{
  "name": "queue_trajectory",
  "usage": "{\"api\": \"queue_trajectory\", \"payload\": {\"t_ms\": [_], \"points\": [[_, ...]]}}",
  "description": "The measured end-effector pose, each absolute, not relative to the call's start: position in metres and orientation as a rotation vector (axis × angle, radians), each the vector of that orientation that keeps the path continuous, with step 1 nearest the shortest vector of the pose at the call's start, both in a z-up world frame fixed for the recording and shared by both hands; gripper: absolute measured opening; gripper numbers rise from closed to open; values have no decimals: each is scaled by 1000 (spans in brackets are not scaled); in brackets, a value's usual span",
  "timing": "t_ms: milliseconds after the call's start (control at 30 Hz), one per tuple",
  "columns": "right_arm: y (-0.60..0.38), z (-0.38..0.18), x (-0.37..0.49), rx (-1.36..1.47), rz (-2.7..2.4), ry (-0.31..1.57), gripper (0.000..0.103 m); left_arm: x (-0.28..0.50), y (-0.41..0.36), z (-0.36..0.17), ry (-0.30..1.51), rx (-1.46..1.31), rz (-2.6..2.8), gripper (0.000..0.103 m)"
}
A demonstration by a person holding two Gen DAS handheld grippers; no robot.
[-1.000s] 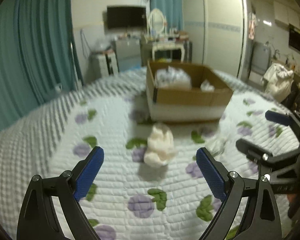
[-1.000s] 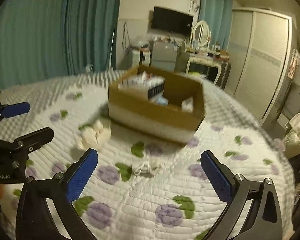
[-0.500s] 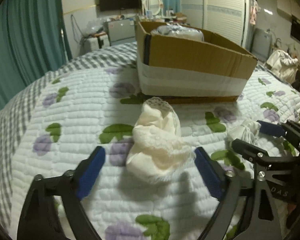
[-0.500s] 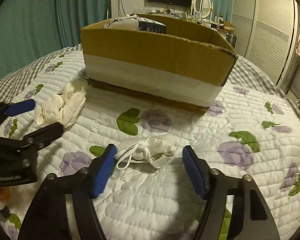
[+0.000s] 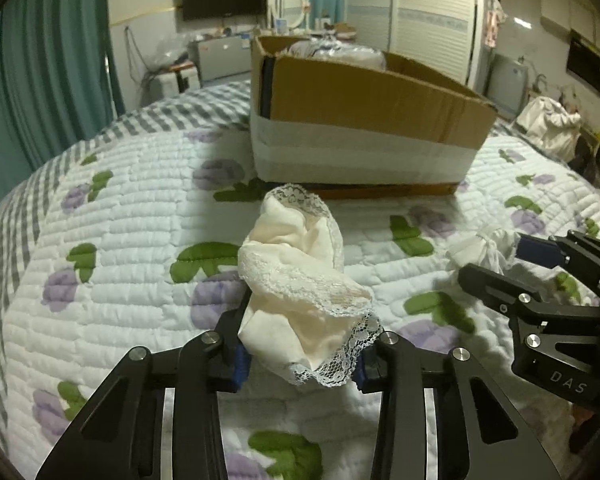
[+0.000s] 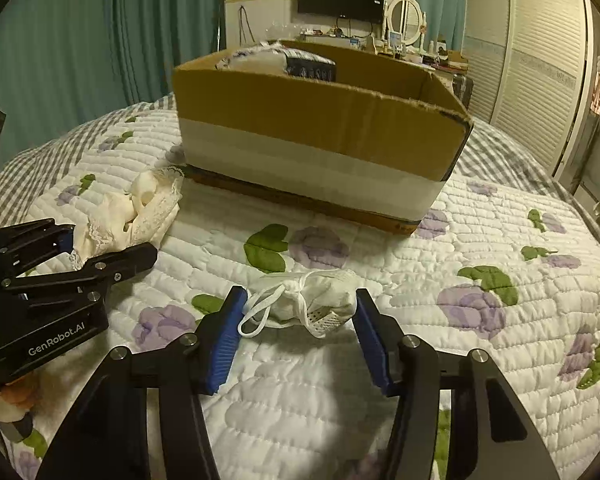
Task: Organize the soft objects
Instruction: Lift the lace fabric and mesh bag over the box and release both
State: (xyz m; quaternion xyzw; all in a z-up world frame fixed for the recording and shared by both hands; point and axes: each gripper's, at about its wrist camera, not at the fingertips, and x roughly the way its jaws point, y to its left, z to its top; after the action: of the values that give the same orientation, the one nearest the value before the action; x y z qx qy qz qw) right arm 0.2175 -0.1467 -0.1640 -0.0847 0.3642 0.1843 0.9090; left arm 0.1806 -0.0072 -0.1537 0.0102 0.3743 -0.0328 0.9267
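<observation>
A cream lace-trimmed cloth (image 5: 300, 280) lies bunched on the quilted bed, and my left gripper (image 5: 300, 360) is shut on its near end; it also shows in the right wrist view (image 6: 136, 212). A small white drawstring bundle (image 6: 304, 300) lies on the quilt between the blue pads of my right gripper (image 6: 300, 336), which is partly closed around it with small gaps either side; it also shows in the left wrist view (image 5: 480, 248). An open cardboard box (image 5: 364, 120) with white tape stands just behind both, holding packaged items.
The floral quilt (image 6: 480, 240) covers the bed. Teal curtains (image 5: 40, 80) hang at the left, a wardrobe (image 6: 540, 60) stands at the right. A TV and dresser with mirror (image 6: 404, 16) stand past the bed. White clothing (image 5: 548, 120) is piled at the far right.
Both grippers moved forward and down to the quilt. The left one closed on the lace cloth. The right one narrowed around the white bundle.
</observation>
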Motion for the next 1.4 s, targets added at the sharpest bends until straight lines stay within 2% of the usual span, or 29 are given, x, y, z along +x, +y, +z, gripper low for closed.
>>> {"api": "queue_trajectory", "payload": {"t_ms": [367, 800, 1167, 1400], "points": [[-160, -108, 179, -131, 384, 686, 54, 128, -16, -99, 702, 20, -99, 36], [-173, 15, 121, -91, 402, 562, 54, 76, -29, 7, 546, 16, -128, 36], [-169, 106, 157, -68, 426, 439, 54, 123, -36, 54, 457, 50, -113, 36], [-165, 116, 218, -69, 395, 422, 54, 195, -36, 62, 424, 58, -100, 36]]}}
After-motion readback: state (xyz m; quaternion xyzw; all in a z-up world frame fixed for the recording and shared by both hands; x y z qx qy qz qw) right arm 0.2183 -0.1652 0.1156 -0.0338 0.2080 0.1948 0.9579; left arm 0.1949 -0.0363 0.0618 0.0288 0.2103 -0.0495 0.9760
